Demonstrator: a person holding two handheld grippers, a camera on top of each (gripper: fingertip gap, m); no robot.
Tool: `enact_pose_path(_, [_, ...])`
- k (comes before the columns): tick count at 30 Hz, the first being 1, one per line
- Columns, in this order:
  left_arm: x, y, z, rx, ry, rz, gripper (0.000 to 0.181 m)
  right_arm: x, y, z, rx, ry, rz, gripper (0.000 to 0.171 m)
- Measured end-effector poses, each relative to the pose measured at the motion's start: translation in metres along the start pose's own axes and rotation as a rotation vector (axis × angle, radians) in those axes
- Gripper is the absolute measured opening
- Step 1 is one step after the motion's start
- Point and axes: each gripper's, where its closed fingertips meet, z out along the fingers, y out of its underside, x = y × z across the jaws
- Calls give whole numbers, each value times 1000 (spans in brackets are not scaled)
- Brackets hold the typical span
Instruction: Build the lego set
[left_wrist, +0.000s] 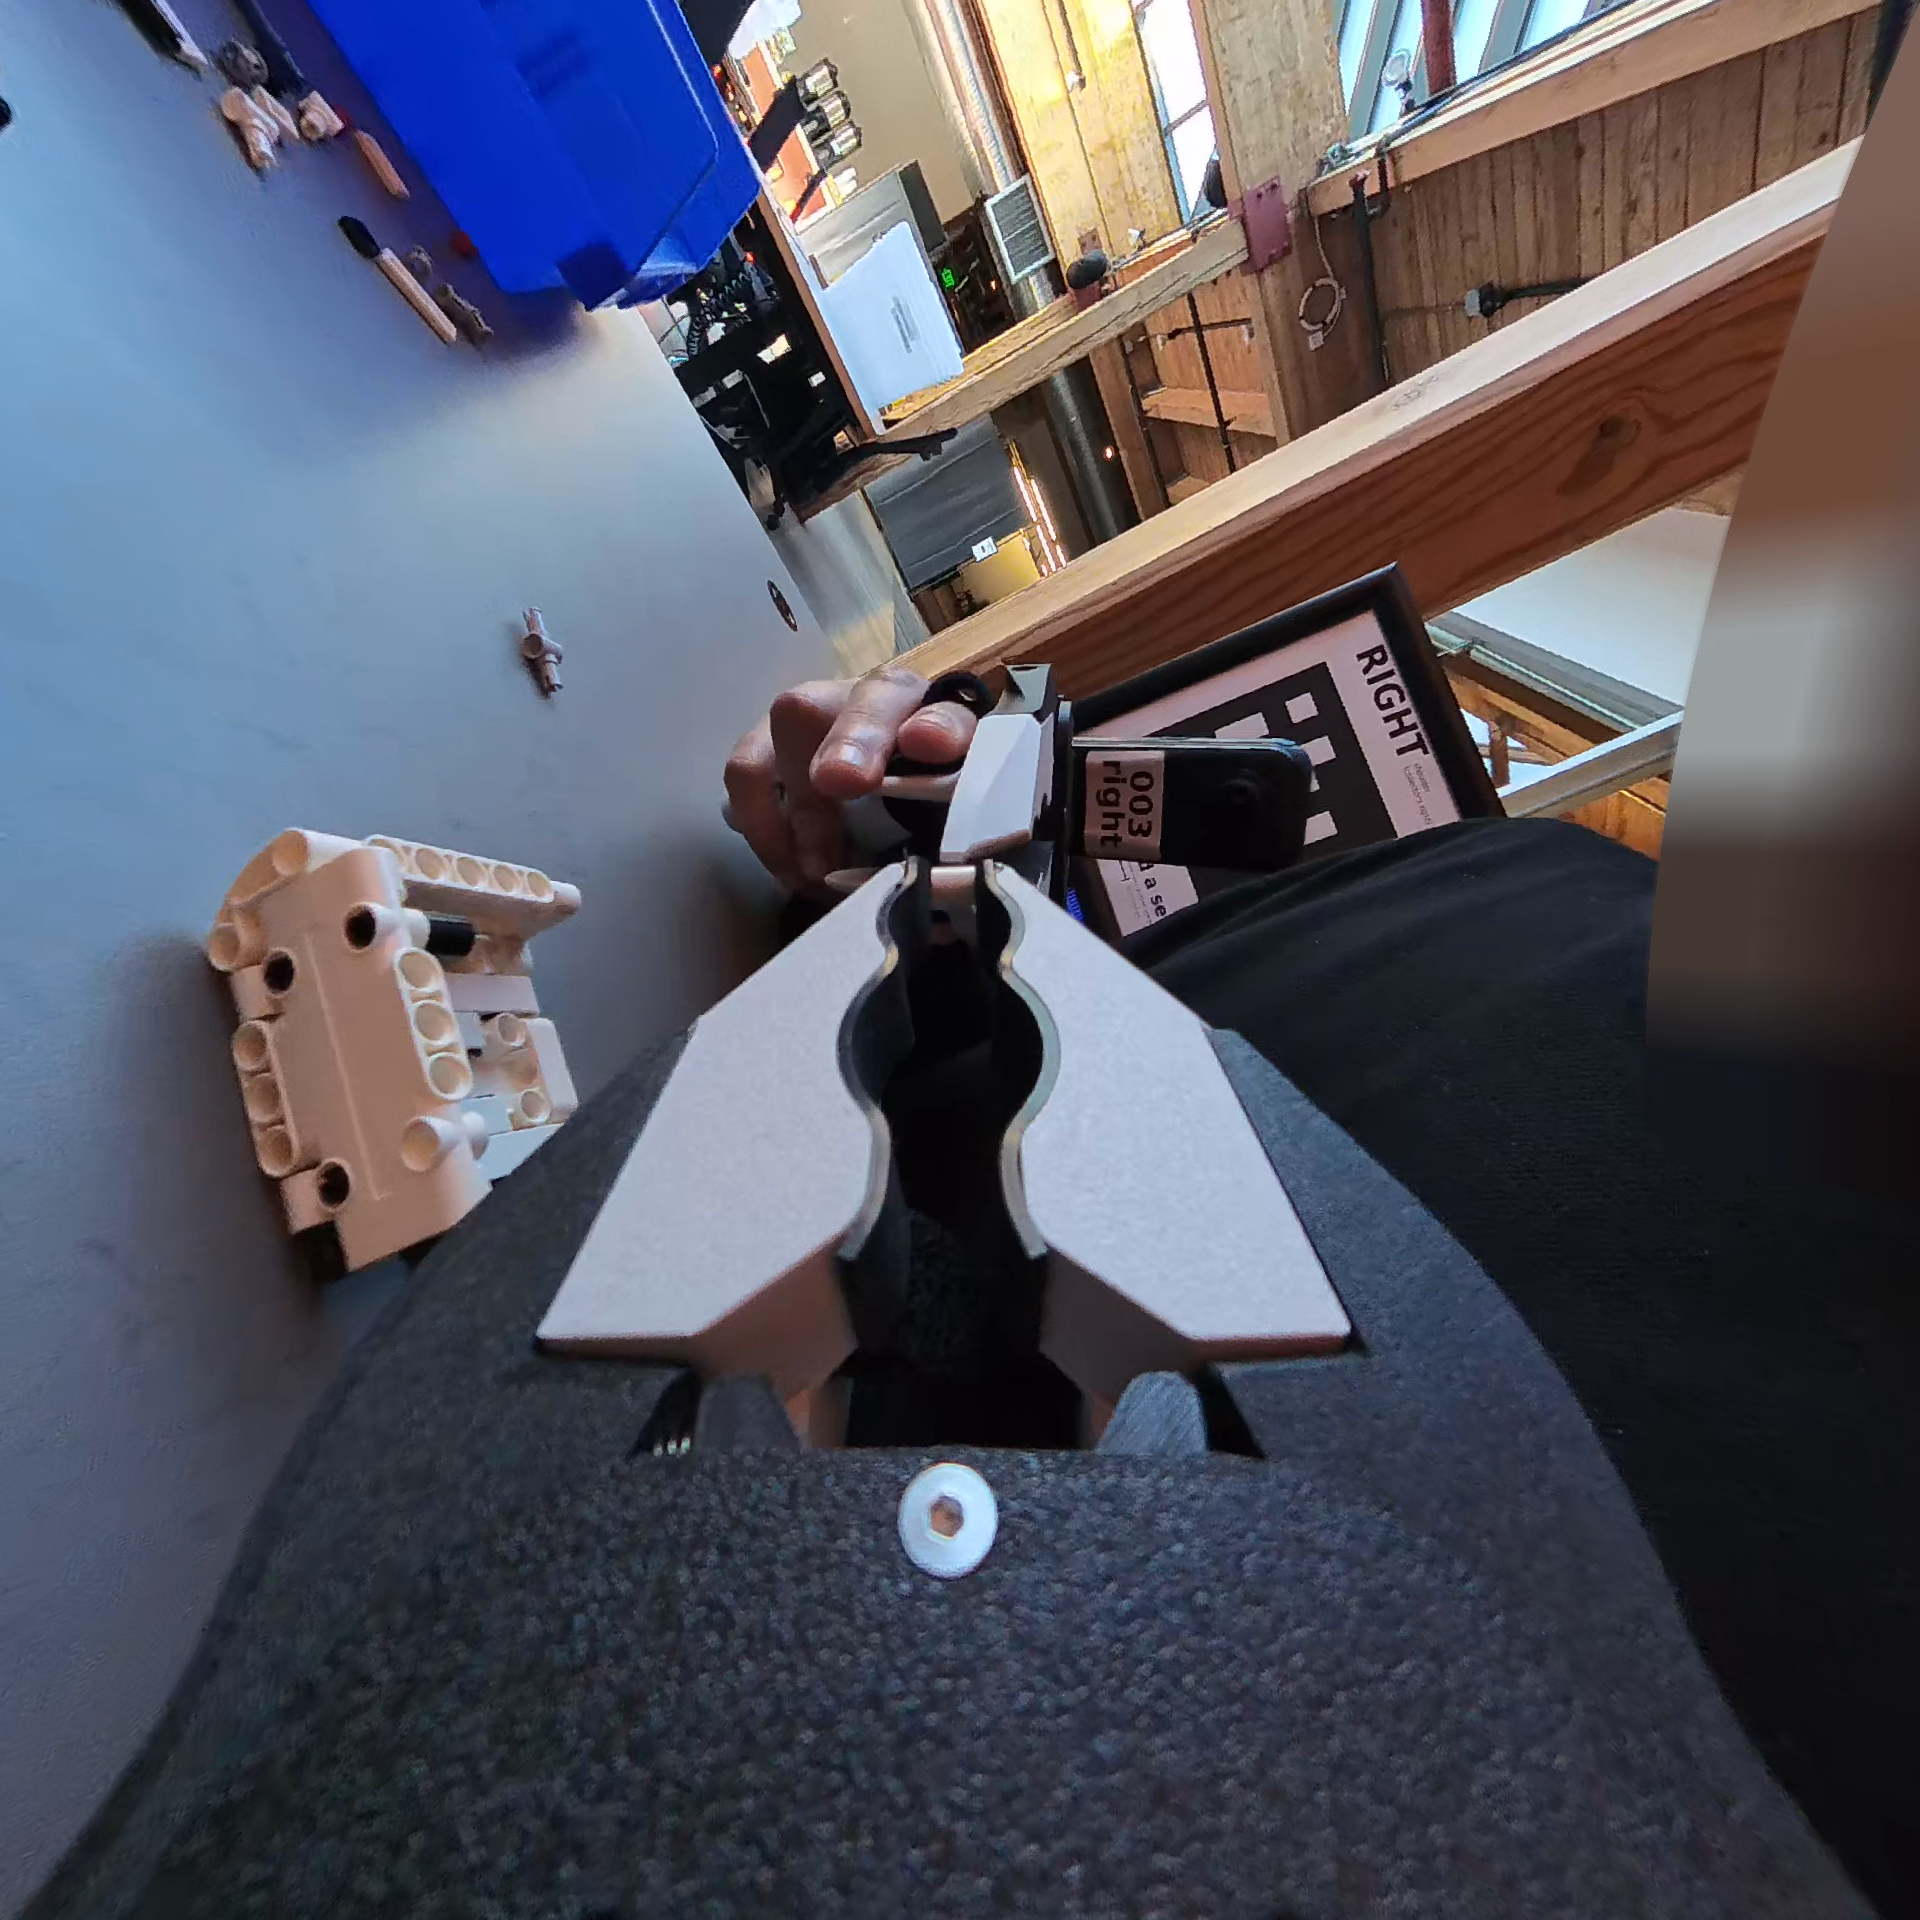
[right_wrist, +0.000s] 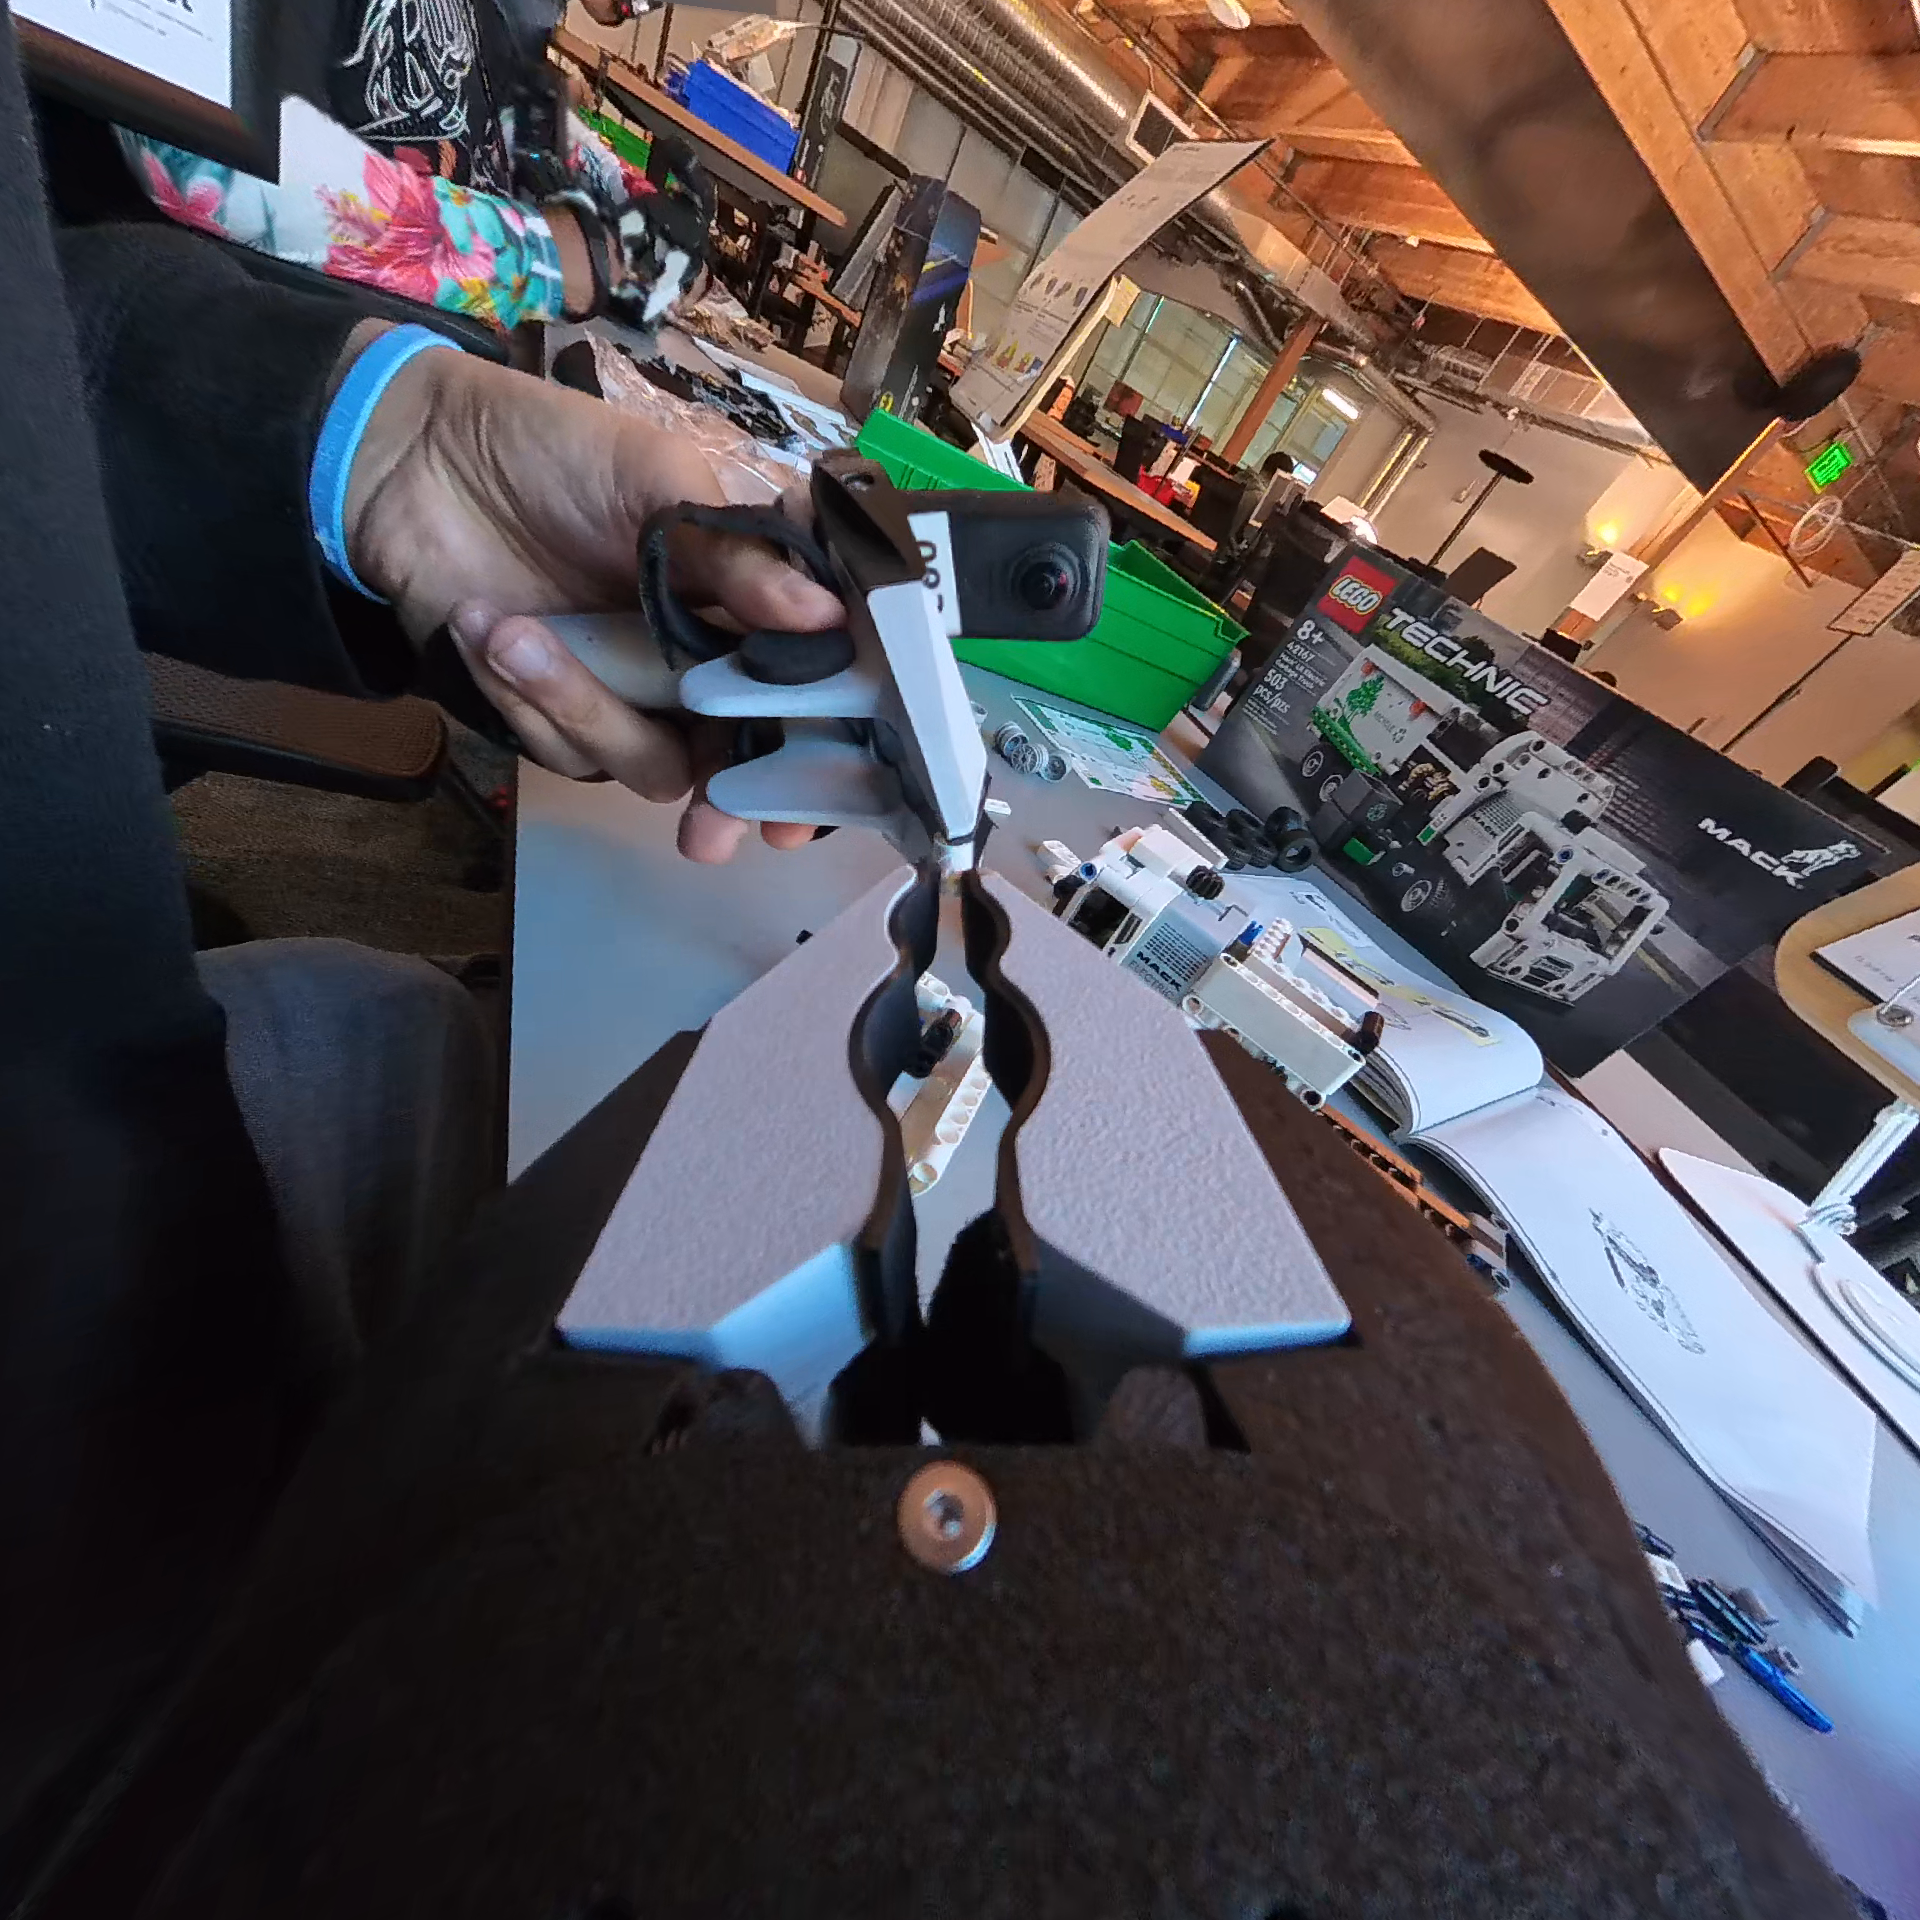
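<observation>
My left gripper (left_wrist: 951, 873) and my right gripper (right_wrist: 948, 878) meet tip to tip in the air beside the table edge. Each is held by a hand. A small pale lego piece (left_wrist: 953, 881) sits between the left fingertips, and it also shows between the right fingertips in the right wrist view (right_wrist: 948, 864). Both grippers look shut on it. The right gripper (left_wrist: 971, 847) faces me in the left wrist view; the left gripper (right_wrist: 961, 831) faces me in the right wrist view. A white lego assembly (left_wrist: 384, 1039) lies on the grey table.
A small pale connector (left_wrist: 542, 649), tan pins (left_wrist: 416, 291) and a blue bin (left_wrist: 540, 135) lie farther off. The right wrist view shows a part-built white truck cab (right_wrist: 1143, 904), a white beam (right_wrist: 1278, 1008), an open manual (right_wrist: 1558, 1195), the set's box (right_wrist: 1507, 810) and a green bin (right_wrist: 1101, 634). My two grippers' fingertips are within a few centimetres of each other.
</observation>
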Motion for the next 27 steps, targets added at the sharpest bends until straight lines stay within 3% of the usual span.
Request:
enact_pose_path(21, [-4,7,-1,-47,-86,80,6,-6,5,4,-11,-38,41,4])
enact_pose_path(23, [-9,7,-5,-75,-186,178,6,-7,8,5,-41,-47,88,5])
enact_pose_path(26, [-50,5,-32,-211,-609,443,7,-1,24,2,-163,-35,144,10])
enact_pose_path(27, [-54,4,-37,-244,-680,491,7,2,32,0,-214,-33,179,15])
